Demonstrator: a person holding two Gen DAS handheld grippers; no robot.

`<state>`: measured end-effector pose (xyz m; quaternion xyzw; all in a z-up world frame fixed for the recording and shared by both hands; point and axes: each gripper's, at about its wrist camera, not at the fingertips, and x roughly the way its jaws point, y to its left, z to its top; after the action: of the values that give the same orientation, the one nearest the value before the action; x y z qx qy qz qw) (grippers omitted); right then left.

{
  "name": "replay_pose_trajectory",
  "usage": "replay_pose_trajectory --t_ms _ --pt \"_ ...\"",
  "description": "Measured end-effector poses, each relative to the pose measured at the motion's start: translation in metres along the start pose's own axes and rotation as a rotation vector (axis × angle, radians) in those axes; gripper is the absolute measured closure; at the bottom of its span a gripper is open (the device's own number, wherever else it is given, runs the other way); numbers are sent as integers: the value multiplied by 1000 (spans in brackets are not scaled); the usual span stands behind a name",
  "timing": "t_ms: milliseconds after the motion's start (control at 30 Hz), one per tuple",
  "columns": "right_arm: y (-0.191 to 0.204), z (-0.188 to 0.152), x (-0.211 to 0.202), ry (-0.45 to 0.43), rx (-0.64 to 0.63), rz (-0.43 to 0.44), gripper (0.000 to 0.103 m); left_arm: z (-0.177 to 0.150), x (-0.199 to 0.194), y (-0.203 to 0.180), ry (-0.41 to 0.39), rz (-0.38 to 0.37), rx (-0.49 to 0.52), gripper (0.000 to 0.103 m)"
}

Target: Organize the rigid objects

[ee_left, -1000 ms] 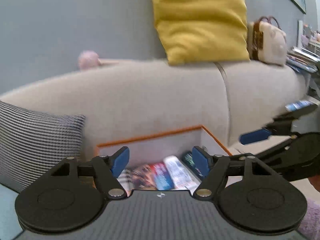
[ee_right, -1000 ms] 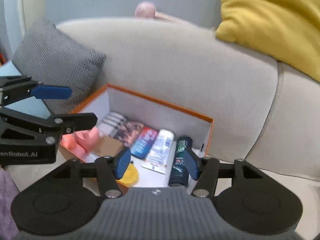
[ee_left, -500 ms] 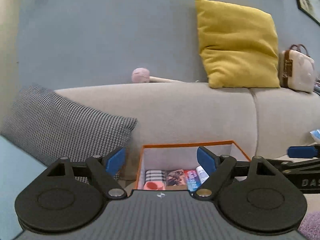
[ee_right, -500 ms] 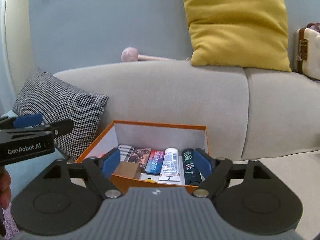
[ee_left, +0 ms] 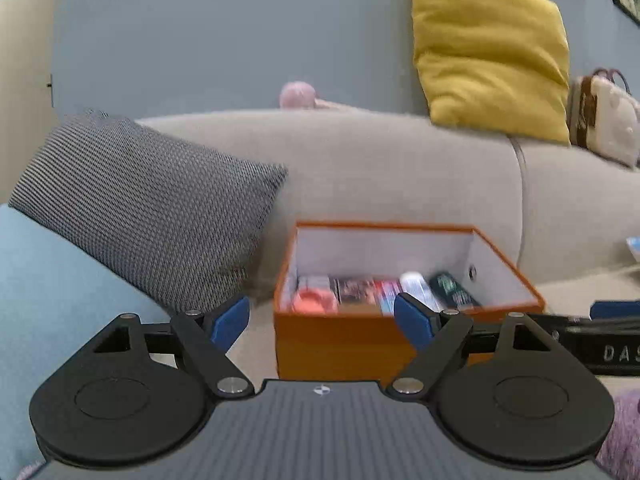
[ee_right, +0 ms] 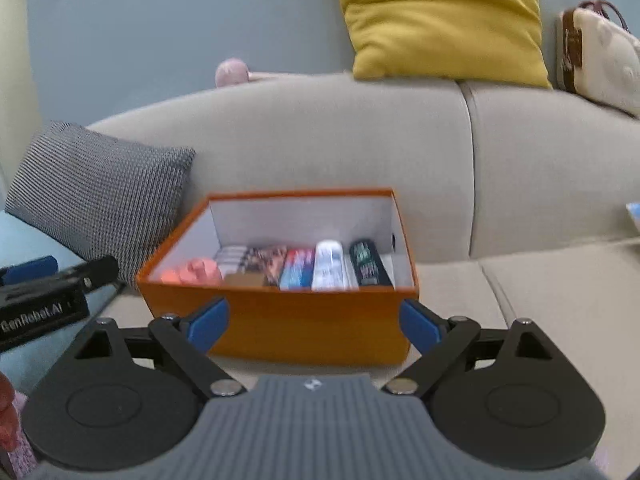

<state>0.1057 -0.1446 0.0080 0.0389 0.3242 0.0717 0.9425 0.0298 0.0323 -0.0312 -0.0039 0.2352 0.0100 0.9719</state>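
Two empty grippers are facing one orange box (ee_right: 280, 320) on the beige sofa (ee_right: 320, 148).

I am reading left to right: my left gripper (ee_left: 322, 322) is standing wide open on nothing, the box lying ahead and to its right; my right gripper (ee_right: 314, 326) is opening with nothing pressed, its blue pads flanking the box's near wall, long axis running across. Right looks nearer and squarer. Inside, tubes (ee_right: 328, 266) and packets are lying in a row.
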Motion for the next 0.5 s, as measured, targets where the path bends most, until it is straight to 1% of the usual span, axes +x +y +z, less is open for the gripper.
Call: replay_pose_trajectory --t_ms 167,500 --pt "-1 -3 -1 2 3 -1 11 -5 2 -7 48 -1 7 7" --pt "0 -5 -3 3 5 1 11 -6 0 -14 55 -4 22 7"
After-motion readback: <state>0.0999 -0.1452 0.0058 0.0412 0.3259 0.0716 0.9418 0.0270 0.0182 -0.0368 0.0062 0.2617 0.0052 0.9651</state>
